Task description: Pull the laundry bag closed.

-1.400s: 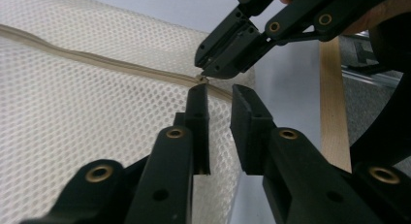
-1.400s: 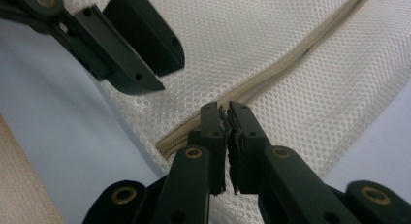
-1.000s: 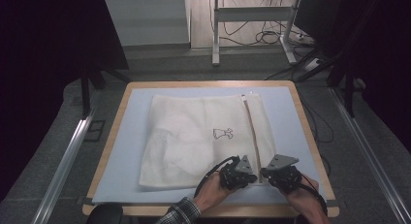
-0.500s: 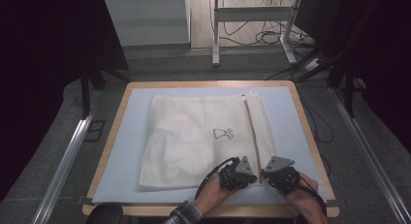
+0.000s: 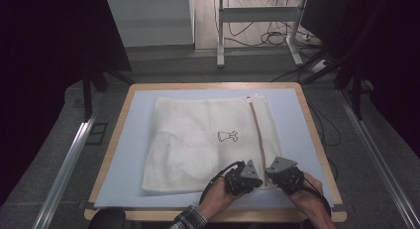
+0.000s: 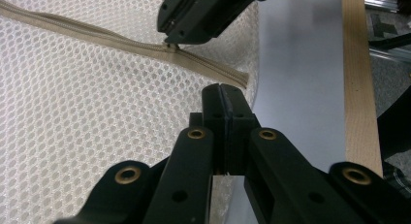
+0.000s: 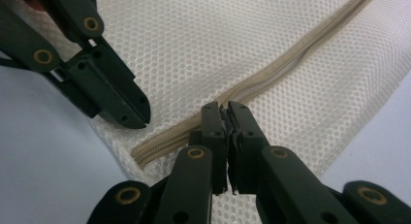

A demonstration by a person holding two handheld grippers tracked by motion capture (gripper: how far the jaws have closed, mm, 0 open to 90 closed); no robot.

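Right claw [image 7: 227, 112] pinches the zipper pull [image 7: 226, 110]; left claw [image 6: 224, 95] (pressed together) grips the mesh bag [image 6: 87, 122].

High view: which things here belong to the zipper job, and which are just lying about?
In the job:
- mesh laundry bag
- its beige zipper
- left gripper, shut on the bag's near corner
- right gripper, shut at the zipper slider

Just lying about:
- blue mat
- wooden board edge
- cables on the floor
- metal stand
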